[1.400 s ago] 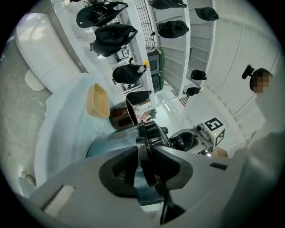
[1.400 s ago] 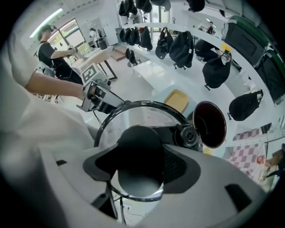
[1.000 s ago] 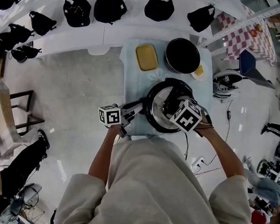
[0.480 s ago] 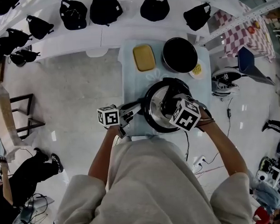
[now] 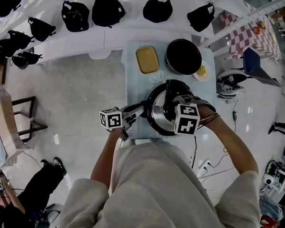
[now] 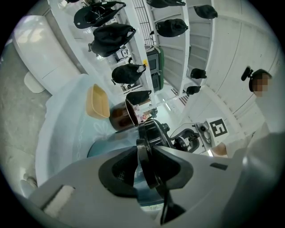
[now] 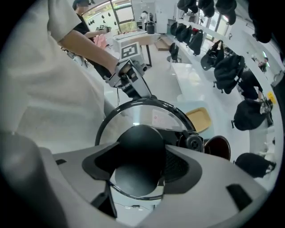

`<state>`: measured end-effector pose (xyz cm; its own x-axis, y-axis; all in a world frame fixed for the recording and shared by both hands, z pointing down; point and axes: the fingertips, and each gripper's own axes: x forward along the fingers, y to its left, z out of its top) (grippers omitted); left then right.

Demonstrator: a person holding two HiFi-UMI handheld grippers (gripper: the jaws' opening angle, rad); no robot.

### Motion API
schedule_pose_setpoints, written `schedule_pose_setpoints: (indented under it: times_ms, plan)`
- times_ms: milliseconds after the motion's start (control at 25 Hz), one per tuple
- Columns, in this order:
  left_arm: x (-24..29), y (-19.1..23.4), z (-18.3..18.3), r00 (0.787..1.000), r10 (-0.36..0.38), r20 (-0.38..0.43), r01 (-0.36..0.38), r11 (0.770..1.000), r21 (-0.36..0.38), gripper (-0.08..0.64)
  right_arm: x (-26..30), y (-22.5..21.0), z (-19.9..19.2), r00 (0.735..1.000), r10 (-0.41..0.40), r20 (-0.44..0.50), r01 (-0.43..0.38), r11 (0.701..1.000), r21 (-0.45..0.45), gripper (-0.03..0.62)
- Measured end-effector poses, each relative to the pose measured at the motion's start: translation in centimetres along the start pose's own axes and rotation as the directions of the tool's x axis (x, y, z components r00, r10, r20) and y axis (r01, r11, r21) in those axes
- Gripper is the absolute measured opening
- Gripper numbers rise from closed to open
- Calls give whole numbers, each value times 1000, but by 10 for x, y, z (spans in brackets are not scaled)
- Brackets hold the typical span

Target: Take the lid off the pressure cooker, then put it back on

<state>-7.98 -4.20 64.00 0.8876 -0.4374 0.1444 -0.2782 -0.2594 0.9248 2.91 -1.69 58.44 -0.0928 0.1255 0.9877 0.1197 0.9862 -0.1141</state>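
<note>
Since the left gripper (image 6: 143, 156) is pinching the pressure cooker (image 5: 155, 128) handle (image 6: 148, 174), the right gripper (image 7: 141, 153), clamped on the lid knob (image 7: 139, 138), should probably lift straight up.

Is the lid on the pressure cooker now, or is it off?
On. In the head view the lid lies flat on the pressure cooker, and the right gripper is closed on its knob.

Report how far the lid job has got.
Done: nothing shown; the lid sits on the cooker. In hand: the left gripper is clamped on the side handle, the right gripper on the lid knob. Left: lift off and refit, unless this is already the refit; unclear.
</note>
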Motion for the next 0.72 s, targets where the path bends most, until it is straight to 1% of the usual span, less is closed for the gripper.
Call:
schedule_pose_setpoints:
  times_ms: [160, 280, 360, 480, 720]
  plan:
    - [2, -1, 2, 1000, 4, -1, -4, 1000, 7, 104, 0, 2, -4, 999, 17, -39, -23, 990, -139, 288]
    - [3, -1, 2, 1000, 5, -2, -5, 1000, 9, 104, 0, 3, -7, 999, 22, -24, -26, 981, -194, 298]
    - [3, -1, 1, 1000, 6, -4, -6, 1000, 10, 104, 0, 4, -9, 999, 23, -31, -29, 979, -204, 301]
    - [2, -1, 2, 1000, 15, -7, -14, 1000, 19, 104, 1, 4, -8, 999, 17, -39, -24, 981, -191, 302]
    - [1, -2, 1, 1000, 21, 7, -21, 999, 24, 106, 0, 5, -7, 1000, 14, -2, -14, 988, -154, 304]
